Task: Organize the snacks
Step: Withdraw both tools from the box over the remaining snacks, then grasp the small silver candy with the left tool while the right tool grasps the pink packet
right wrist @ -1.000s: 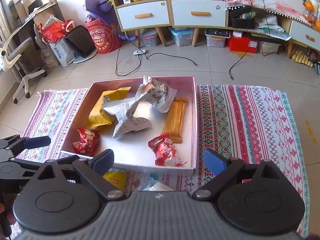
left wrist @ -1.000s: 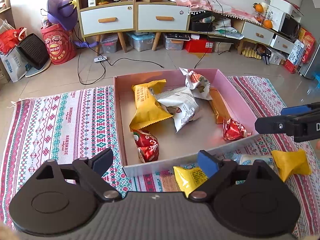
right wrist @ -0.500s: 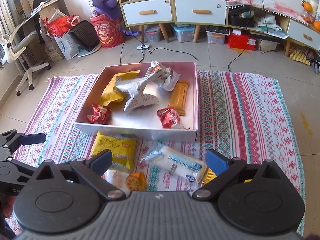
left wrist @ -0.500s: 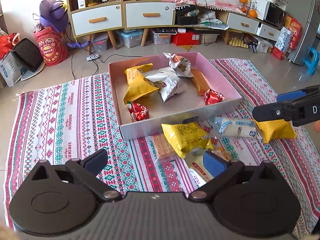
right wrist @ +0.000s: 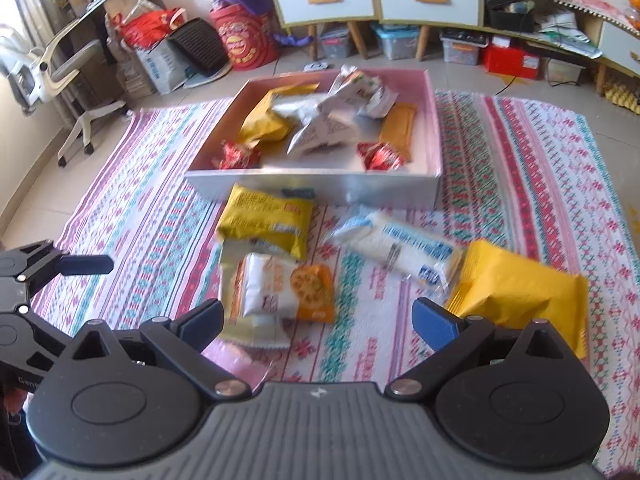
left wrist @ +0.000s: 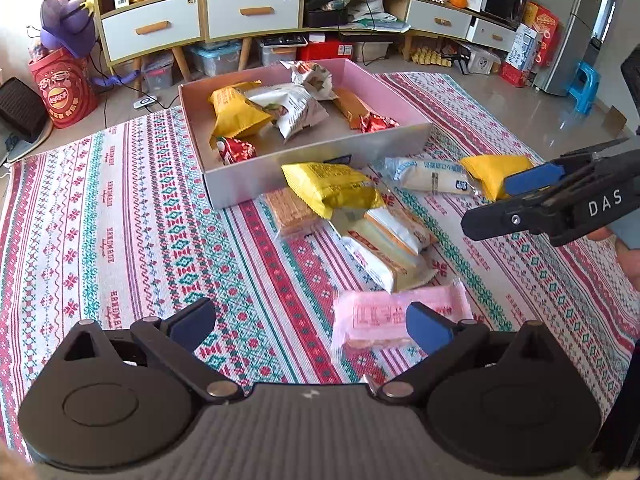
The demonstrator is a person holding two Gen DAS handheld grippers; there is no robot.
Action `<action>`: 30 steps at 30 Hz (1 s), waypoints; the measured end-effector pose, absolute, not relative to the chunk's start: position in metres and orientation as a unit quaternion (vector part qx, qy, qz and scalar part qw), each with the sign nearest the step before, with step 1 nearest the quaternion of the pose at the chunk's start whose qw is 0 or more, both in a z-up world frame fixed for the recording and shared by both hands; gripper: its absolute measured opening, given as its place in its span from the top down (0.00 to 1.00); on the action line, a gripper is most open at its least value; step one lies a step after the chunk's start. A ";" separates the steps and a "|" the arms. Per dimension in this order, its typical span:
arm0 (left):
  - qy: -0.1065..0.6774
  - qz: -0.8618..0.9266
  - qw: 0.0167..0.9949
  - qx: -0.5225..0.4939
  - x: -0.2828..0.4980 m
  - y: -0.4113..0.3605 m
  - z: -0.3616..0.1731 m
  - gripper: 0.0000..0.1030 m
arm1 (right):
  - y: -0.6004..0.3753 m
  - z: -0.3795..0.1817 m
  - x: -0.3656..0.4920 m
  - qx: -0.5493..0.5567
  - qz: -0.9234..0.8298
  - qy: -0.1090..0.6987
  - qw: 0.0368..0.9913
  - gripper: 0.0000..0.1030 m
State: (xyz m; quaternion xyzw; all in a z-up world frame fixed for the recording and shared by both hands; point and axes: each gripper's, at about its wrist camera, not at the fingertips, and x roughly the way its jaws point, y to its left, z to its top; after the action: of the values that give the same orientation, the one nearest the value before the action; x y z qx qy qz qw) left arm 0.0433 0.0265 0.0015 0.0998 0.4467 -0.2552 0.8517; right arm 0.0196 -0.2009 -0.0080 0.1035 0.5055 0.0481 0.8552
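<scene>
A pink box [left wrist: 320, 172] [right wrist: 312, 186] on the patterned rug holds several snack packs. In front of it lie loose snacks: a yellow bag [left wrist: 332, 188] [right wrist: 266, 220], a white-and-blue pack [left wrist: 432, 174] [right wrist: 396, 246], a white-and-orange pack [left wrist: 392, 240] [right wrist: 280, 292], a yellow pack [left wrist: 494, 172] [right wrist: 520, 292] and a pink wafer pack [left wrist: 392, 316]. My left gripper [left wrist: 310, 320] is open and empty, above the rug beside the pink pack. My right gripper [right wrist: 318, 320] is open and empty, over the loose snacks; it shows at the right in the left wrist view [left wrist: 520, 200].
The striped rug [left wrist: 120, 220] covers the floor around the box. Behind it stand white-drawer cabinets [left wrist: 248, 12], storage bins, a red bucket [left wrist: 62, 88] and cables. An office chair [right wrist: 68, 76] stands at the left in the right wrist view.
Both grippers have drawn back from the box towards me, so more loose snacks and the pink wafer pack have come into view. Both stay open and empty.
</scene>
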 end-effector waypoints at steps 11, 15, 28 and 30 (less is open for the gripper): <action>0.455 -0.322 0.817 0.147 0.018 0.026 -0.019 0.00 | -0.167 -0.027 -0.001 0.037 0.115 0.521 0.845 0.03; 0.473 -0.326 0.802 0.164 0.017 0.023 -0.030 0.01 | -0.158 -0.029 -0.003 0.030 0.136 0.508 0.850 0.14; 0.485 -0.327 0.789 0.187 0.014 0.021 -0.037 0.36 | -0.133 -0.032 -0.006 0.003 0.193 0.507 0.840 0.57; 0.487 -0.325 0.789 0.185 0.015 0.021 -0.037 0.37 | -0.131 -0.030 -0.007 -0.009 0.197 0.506 0.840 0.60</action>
State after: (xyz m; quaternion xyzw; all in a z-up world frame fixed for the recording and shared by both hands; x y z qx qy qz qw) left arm 0.0149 0.0212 -0.0369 0.1848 0.4874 -0.3248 0.7892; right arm -0.0065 -0.1309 -0.0305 -0.0089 0.5058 0.1970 0.8398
